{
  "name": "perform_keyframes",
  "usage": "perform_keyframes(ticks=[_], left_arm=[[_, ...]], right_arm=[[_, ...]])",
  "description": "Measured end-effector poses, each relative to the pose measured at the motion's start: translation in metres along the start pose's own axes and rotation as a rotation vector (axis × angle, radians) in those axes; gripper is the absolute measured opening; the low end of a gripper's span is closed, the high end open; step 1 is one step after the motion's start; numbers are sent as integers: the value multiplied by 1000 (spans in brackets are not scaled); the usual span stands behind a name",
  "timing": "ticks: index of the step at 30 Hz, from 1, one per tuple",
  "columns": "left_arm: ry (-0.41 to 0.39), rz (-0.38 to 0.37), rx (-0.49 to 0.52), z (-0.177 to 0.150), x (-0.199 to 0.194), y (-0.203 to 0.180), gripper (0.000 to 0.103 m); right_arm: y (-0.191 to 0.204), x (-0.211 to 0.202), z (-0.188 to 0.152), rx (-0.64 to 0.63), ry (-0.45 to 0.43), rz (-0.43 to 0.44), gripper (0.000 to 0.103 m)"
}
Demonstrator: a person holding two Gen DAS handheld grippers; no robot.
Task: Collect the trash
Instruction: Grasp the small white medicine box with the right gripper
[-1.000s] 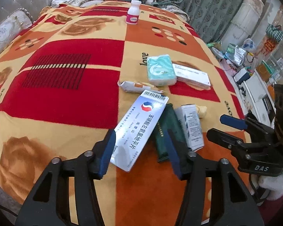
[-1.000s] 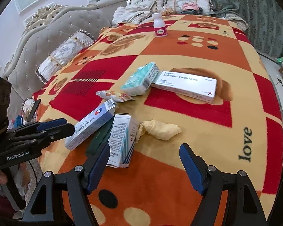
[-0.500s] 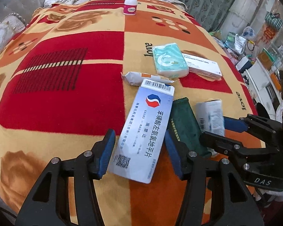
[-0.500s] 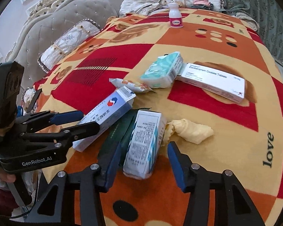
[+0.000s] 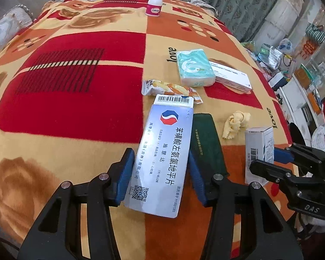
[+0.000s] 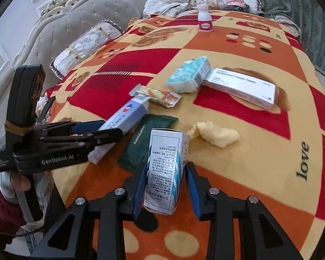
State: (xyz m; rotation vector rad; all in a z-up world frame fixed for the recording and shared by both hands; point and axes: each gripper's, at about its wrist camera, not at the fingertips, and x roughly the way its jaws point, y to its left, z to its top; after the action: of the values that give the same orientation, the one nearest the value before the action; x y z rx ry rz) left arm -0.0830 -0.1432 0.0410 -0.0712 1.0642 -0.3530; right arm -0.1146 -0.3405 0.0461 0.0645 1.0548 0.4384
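While both boxes lie low in frame on the blanket [image 5: 71, 112], left gripper [image 5: 160, 173] clamps the silver box [image 5: 162, 153] and right gripper [image 6: 165, 189], jaws just closing, pinches the white box [image 6: 165, 169], so each lifts one.

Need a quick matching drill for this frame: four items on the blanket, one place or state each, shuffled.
Items
1. silver box
2. white box
3. bottle
4. green pouch

Places
A. upright at the far end of the blanket
B. between the left tool's fingers
C. flat between the two boxes
D. between the right tool's fingers

Pairs: 1-B, 2-D, 3-A, 4-C
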Motion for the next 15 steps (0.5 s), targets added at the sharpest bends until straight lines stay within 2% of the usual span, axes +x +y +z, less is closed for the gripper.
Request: perform_keyframes(ticks=[7, 15], left_arm=[[6, 30, -2, -12, -9, -5, 48], [26, 53, -25, -18, -2, -3, 49]], right_arm=[[-4, 3, -13, 17, 28, -6, 35], [-2, 11, -12, 35, 17, -10, 36]])
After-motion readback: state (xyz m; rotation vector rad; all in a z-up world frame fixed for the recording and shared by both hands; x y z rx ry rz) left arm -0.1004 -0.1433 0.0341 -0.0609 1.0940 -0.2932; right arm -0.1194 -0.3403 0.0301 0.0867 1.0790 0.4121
